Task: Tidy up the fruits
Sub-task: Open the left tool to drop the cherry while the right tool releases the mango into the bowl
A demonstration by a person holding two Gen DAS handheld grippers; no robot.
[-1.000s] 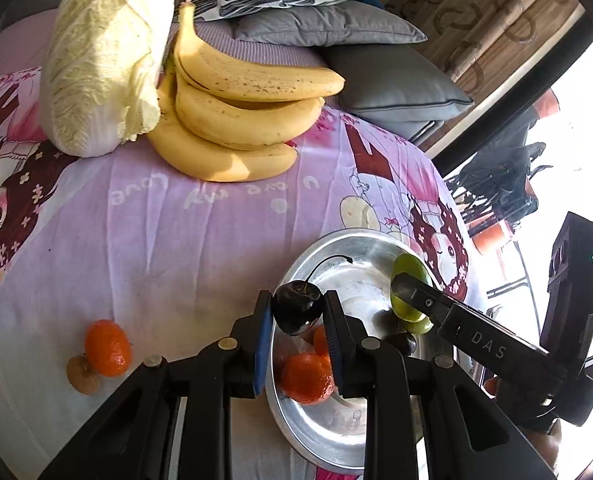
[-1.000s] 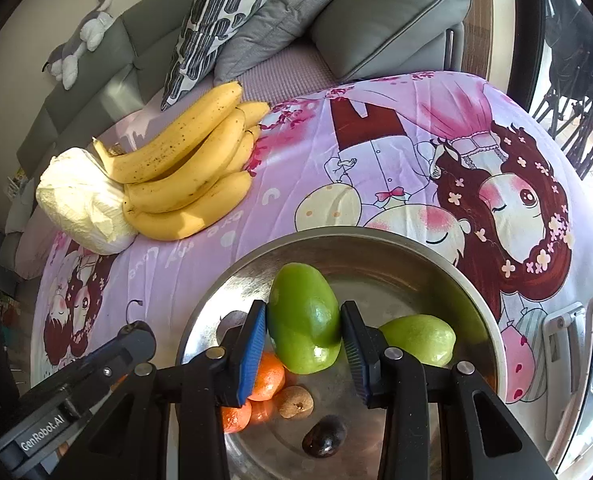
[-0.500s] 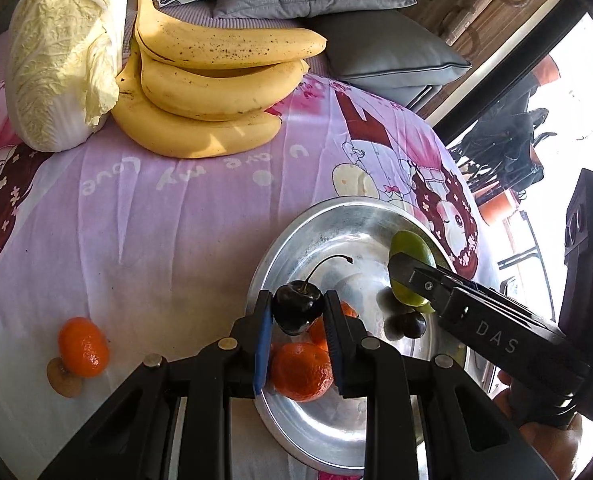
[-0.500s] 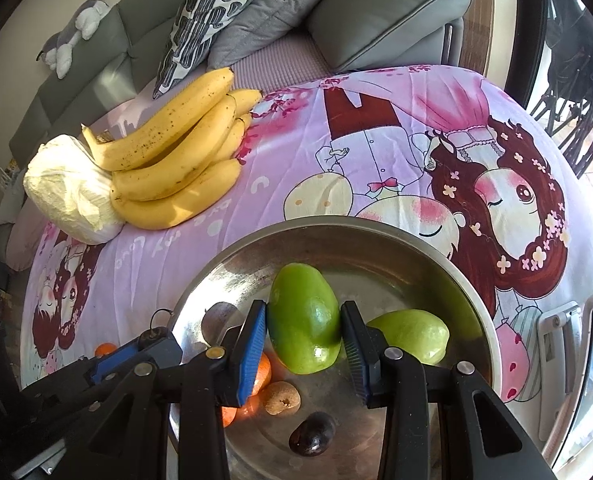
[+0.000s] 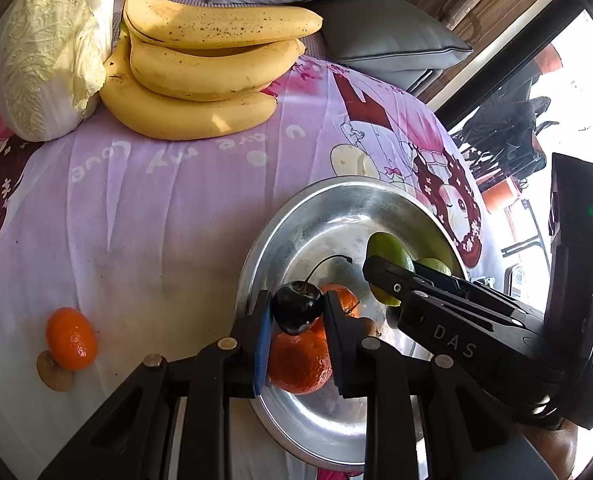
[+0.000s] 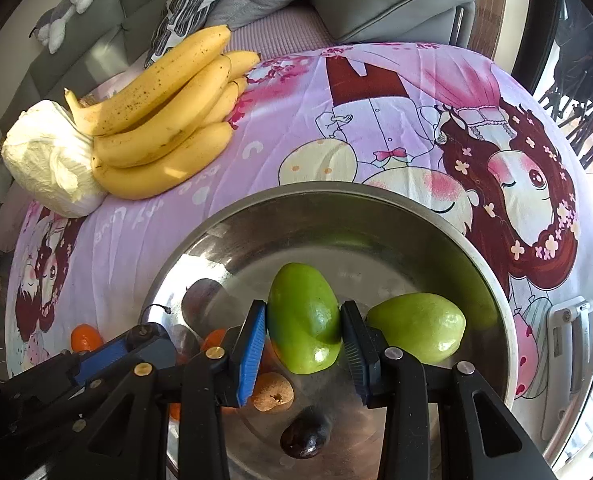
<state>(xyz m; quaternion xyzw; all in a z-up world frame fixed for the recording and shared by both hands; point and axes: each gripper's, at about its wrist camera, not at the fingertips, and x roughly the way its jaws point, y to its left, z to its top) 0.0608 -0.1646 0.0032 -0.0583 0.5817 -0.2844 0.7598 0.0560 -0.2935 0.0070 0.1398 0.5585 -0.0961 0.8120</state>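
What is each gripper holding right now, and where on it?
Left gripper: dark cherry, pinched across its body. Right gripper: green mango, clamped across its middle.

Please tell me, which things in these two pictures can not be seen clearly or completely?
- Left wrist view: the orange in the metal bowl is partly hidden by the left gripper holding the cherry.
- Left wrist view: the right gripper covers much of the green fruit.
- Right wrist view: the gripper frame hides the bowl's near rim.
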